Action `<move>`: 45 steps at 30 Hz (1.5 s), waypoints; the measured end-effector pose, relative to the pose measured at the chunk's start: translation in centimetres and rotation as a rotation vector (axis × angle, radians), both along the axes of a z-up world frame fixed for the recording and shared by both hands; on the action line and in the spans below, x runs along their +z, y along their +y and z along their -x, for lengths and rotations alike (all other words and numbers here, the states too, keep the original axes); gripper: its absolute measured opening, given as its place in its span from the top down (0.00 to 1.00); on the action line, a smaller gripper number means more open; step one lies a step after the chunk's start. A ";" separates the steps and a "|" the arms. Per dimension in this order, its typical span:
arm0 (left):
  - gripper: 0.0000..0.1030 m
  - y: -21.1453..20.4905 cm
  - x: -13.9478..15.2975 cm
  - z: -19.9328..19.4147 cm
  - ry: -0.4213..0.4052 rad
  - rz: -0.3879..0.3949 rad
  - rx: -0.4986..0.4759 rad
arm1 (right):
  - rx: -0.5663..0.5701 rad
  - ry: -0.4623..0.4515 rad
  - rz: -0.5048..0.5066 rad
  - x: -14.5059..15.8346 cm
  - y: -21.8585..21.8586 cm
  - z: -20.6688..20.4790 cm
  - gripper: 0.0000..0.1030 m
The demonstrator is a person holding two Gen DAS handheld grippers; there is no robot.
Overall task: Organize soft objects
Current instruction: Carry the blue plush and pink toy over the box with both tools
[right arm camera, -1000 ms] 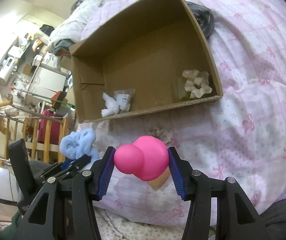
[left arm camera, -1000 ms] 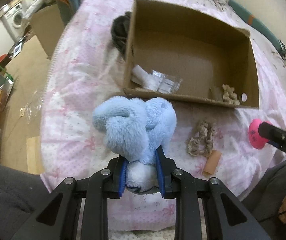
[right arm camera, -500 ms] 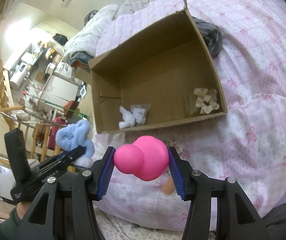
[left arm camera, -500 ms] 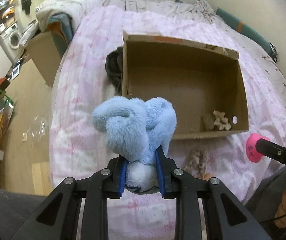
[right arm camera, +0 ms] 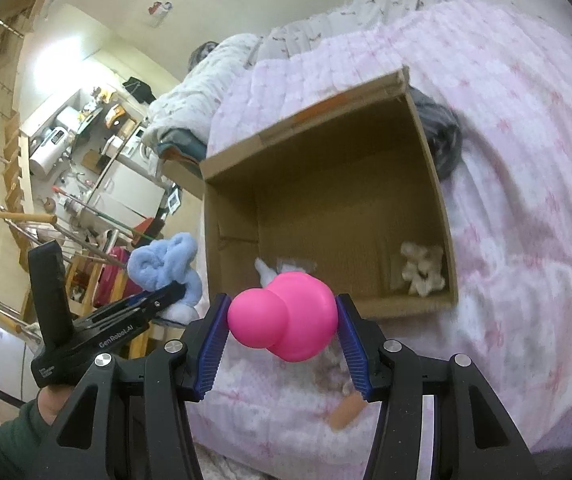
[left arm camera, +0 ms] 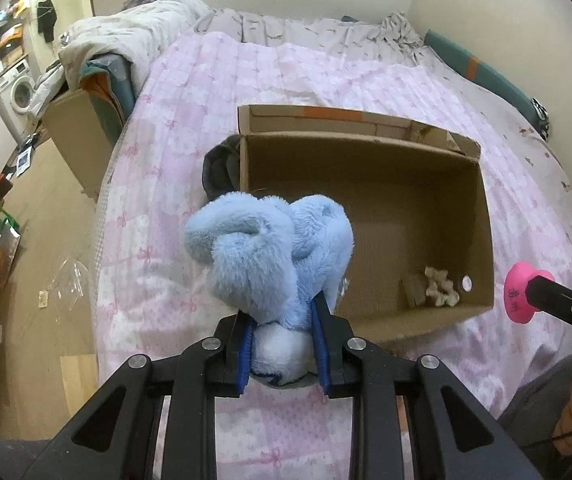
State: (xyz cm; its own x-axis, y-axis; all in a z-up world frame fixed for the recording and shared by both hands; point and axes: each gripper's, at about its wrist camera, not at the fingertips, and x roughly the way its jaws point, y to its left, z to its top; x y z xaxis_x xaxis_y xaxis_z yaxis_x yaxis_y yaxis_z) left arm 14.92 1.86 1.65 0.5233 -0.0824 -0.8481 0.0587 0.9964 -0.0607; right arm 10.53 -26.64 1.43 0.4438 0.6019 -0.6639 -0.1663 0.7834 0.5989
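Observation:
My left gripper (left arm camera: pixel 281 344) is shut on a fluffy blue plush toy (left arm camera: pixel 269 248), held above the near-left corner of an open cardboard box (left arm camera: pixel 482 216) on the pink bedspread. My right gripper (right arm camera: pixel 281 336) is shut on a pink squishy toy (right arm camera: pixel 286 320), held in front of the box's near wall (right arm camera: pixel 406 306). The plush (right arm camera: pixel 165 264) and left gripper show at the left of the right wrist view; the pink toy (left arm camera: pixel 518 300) shows at the right of the left wrist view. A cream knotted item (left arm camera: pixel 440 292) (right arm camera: pixel 422 268) lies in the box's corner.
A clear packet (right arm camera: pixel 286 268) lies inside the box. A dark cloth (left arm camera: pixel 217 168) lies against the box's far-left side. A small tan tube (right arm camera: pixel 346 412) and a beige knotted thing (right arm camera: pixel 330 372) lie on the bedspread (left arm camera: pixel 165 200) before the box. Bare floor (left arm camera: pixel 45 240) lies left.
Both grippers have risen and pulled back with their toys still gripped; the box now looks farther away and lower in both views.

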 end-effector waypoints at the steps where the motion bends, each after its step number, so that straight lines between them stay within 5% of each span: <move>1: 0.78 0.1 0.0 -0.4 -0.003 0.001 0.005 | -0.001 -0.004 0.002 0.1 0.0 -0.3 0.46; 15: 0.77 0.1 -2.3 -3.1 -0.012 0.044 0.017 | -0.008 -0.048 0.032 -0.1 0.8 -4.3 0.46; 24: 0.77 -0.2 -4.7 -3.3 -0.001 0.036 0.017 | -0.030 0.013 0.054 -3.5 0.8 -5.1 0.46; 28: 0.76 -0.3 -5.4 -3.8 0.030 0.095 -0.004 | -0.044 0.046 0.054 -4.5 0.6 -5.3 0.46; 45: 0.74 -2.4 -5.7 -3.5 0.027 0.097 -0.058 | -0.011 0.150 0.141 -7.5 1.9 -6.0 0.46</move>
State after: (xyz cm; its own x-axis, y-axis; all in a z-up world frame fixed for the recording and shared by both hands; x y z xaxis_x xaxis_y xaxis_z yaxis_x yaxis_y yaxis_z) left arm 18.42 -0.57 -4.09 0.4922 -0.1945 -0.8485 0.1128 0.9807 -0.1594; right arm 16.50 -24.71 -6.04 0.3400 0.4937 -0.8004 -0.0745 0.8626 0.5004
